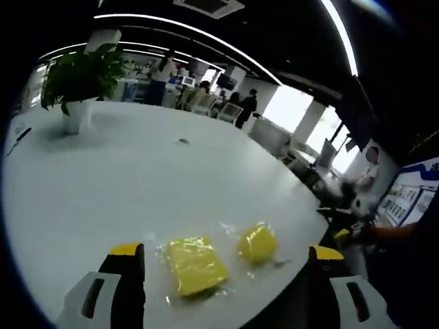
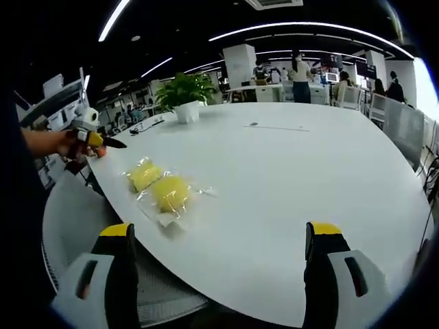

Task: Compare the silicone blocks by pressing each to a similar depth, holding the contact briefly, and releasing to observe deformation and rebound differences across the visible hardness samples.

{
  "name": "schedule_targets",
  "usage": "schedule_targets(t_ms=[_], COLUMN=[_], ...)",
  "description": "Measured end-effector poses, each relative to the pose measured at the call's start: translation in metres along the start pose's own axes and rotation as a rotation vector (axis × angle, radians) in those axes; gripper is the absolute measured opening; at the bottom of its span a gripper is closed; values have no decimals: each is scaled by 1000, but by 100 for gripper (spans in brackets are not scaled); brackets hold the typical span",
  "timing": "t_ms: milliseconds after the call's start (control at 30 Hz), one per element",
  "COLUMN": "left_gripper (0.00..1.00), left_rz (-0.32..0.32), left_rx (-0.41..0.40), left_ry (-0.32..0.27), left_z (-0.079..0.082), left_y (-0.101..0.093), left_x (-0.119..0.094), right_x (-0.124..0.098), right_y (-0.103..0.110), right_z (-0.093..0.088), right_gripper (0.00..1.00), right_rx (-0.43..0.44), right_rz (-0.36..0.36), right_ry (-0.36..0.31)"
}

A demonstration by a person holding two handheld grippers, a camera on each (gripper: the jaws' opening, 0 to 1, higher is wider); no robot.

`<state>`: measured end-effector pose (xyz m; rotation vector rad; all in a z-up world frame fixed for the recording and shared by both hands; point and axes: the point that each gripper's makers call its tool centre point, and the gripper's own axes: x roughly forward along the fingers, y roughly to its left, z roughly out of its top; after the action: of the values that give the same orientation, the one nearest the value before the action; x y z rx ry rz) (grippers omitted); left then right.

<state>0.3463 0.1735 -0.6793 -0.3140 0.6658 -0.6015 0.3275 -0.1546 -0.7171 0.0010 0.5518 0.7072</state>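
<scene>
The left gripper (image 1: 226, 264) has two broad jaws — black on their inner faces, each capped with a yellow tip. Behind the tips sit pale grey housings, each with a dark elongated slot.

The right gripper (image 2: 223, 240) is built the same way: black jaws, yellow caps, light grey bodies with a dark oval slot on each side.

At the left edge of the right gripper view, the left gripper looks small — a whitish body with a yellow-orange patch and a dark pointed jaw.
</scene>
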Motion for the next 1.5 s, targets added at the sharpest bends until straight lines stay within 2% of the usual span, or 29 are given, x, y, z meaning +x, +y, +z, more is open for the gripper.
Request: schedule_targets(t_ms=[200, 267, 400, 500, 633, 733, 800, 900, 1000, 1100, 1200, 1267, 1333, 1400, 1500], left_gripper=[100, 100, 100, 100, 99, 99, 99, 94, 91, 90, 83, 80, 81, 78, 67], left_rz=[-39, -32, -40, -72, -82, -76, -81, -58, -104, -92, -77, -78, -84, -41, -12], left_rx=[-55, -76, -107, -123, -146, -221, -221, -252, -347, -350, -364, -380, -409, -444, -443], left_ry=[27, 73, 112, 108, 138, 170, 180, 216, 186, 205, 241, 244, 233, 252, 277], left_z=[5, 2, 3, 6, -1, -8, -9, -14, -7, -11, -21, -21, -20, -24, -32], left_y=[-16, -17, -22, -29, -28, -27, -27, -23, -32, -30, -26, -26, -28, -23, -19], left_x=[22, 31, 50, 62, 79, 90, 99, 108, 116, 125, 133, 137, 143, 149, 153], right_x=[0, 0, 1, 1, 3, 6, 7, 8, 9, 10, 12, 12, 13, 12, 12], right_y=[2, 3, 6, 8, 7, 9, 11, 11, 11, 10, 11, 11, 10, 9, 9], right_z=[3, 2, -1, 1, 0, -2, -1, -2, -4, -2, 0, 1, 1, 0, -1], right_gripper=[97, 97, 97, 97, 97, 97, 97, 97, 96, 96, 96, 96, 96, 96, 96], right_rx=[5, 9, 11, 6, 16, 16, 13, 20, 20, 36, 31, 24, 26, 33, 32], right_rz=[-2, 0, 6, 14, 12, 17, 21, 25, 28, 25, 29, 35, 34, 34, 34], right_ry=[-9, -11, -6, -9, -17, -15, -16, -16, -11, -18, -20, -20, -19, -19, -17])
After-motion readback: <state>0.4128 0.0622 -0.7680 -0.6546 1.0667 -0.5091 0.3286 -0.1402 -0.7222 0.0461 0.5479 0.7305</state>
